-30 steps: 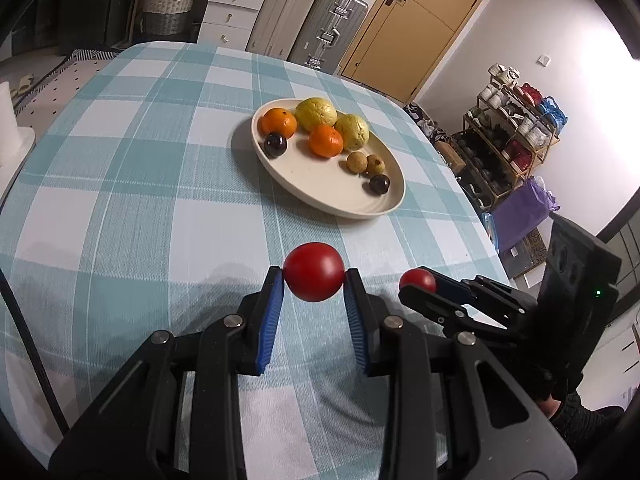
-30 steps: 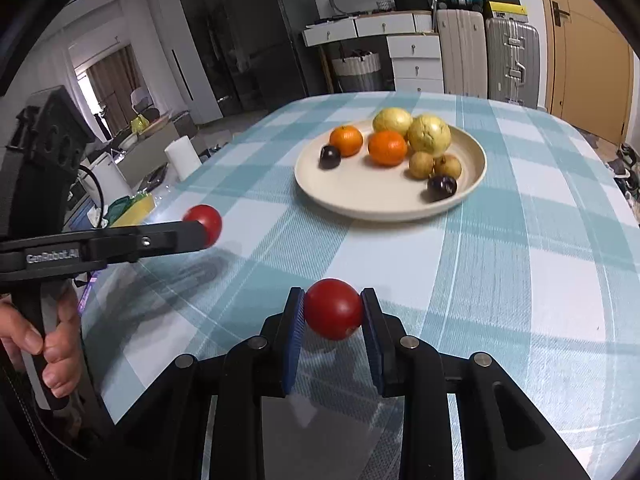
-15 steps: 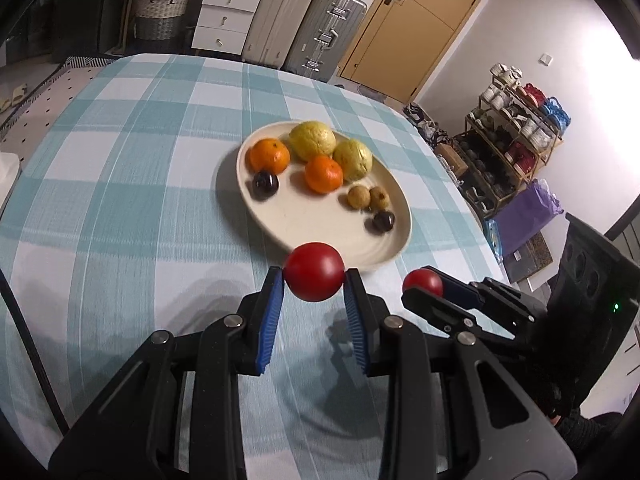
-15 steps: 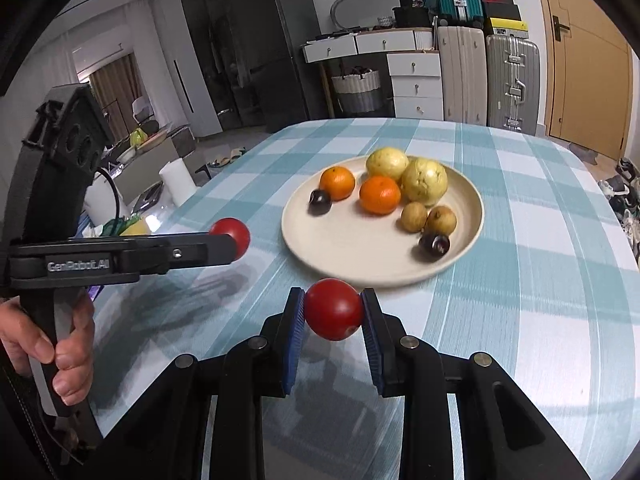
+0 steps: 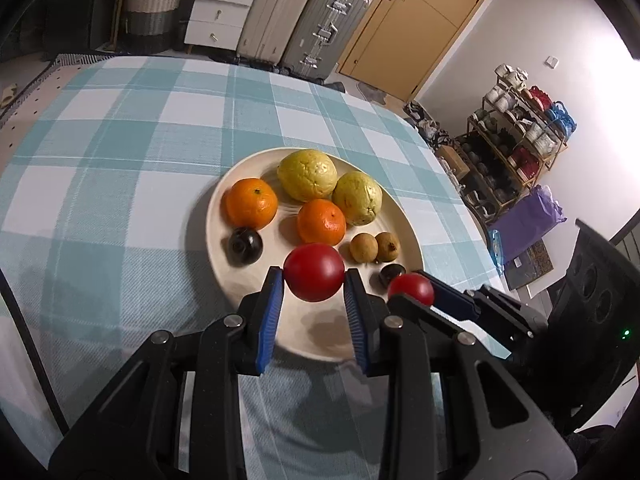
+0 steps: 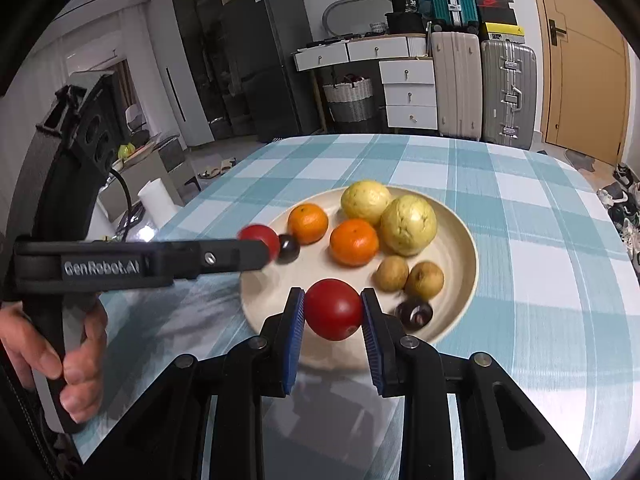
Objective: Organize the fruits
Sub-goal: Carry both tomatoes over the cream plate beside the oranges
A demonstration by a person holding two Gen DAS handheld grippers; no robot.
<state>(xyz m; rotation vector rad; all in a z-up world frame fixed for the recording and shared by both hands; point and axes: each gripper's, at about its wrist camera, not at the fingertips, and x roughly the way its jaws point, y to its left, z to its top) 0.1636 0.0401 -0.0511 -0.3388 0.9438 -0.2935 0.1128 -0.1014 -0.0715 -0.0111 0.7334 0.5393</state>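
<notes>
My left gripper (image 5: 314, 284) is shut on a red tomato (image 5: 314, 272) and holds it over the near rim of a cream plate (image 5: 218, 216). My right gripper (image 6: 333, 310) is shut on a second red tomato (image 6: 333, 309) over the plate's (image 6: 468, 256) near part. The plate holds two oranges (image 5: 251, 203), two yellow-green guavas (image 5: 307, 175), two small brown fruits (image 5: 363, 247) and two dark plums (image 5: 245, 243). The right gripper's tomato also shows in the left wrist view (image 5: 411, 288), and the left one in the right wrist view (image 6: 259, 236).
The plate sits on a table with a teal and white checked cloth (image 5: 120, 128). Its right edge drops off near a shoe rack (image 5: 516, 140). Suitcases (image 5: 304, 40) and drawers stand beyond the far edge. A white paper roll (image 6: 156, 200) stands left of the table.
Both grippers have moved forward with their tomatoes, from over the cloth in front of the plate to over the plate's near part. The plate's fruits have not moved.
</notes>
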